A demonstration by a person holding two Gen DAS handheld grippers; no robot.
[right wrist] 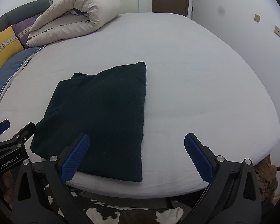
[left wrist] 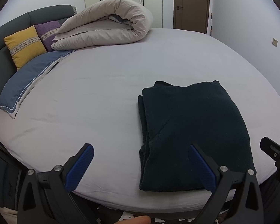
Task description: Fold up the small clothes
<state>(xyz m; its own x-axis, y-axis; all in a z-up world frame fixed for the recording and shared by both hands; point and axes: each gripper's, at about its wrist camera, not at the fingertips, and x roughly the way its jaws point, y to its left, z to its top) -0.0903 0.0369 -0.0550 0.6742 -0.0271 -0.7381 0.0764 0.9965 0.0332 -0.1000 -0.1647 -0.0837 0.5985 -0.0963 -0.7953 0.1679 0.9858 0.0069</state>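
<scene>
A dark green garment lies folded into a flat rectangle on the pale grey bed sheet, near the front edge. It also shows in the right wrist view. My left gripper is open and empty, held above the front edge, its right finger over the garment's near left part. My right gripper is open and empty, its left finger over the garment's near right part. The right gripper's tip shows at the far right of the left wrist view. The left gripper shows at the left edge of the right wrist view.
A rolled beige duvet lies at the back of the bed. A blue pillow, a yellow cushion and a purple cushion sit at the left by the dark headboard. A door and walls stand behind.
</scene>
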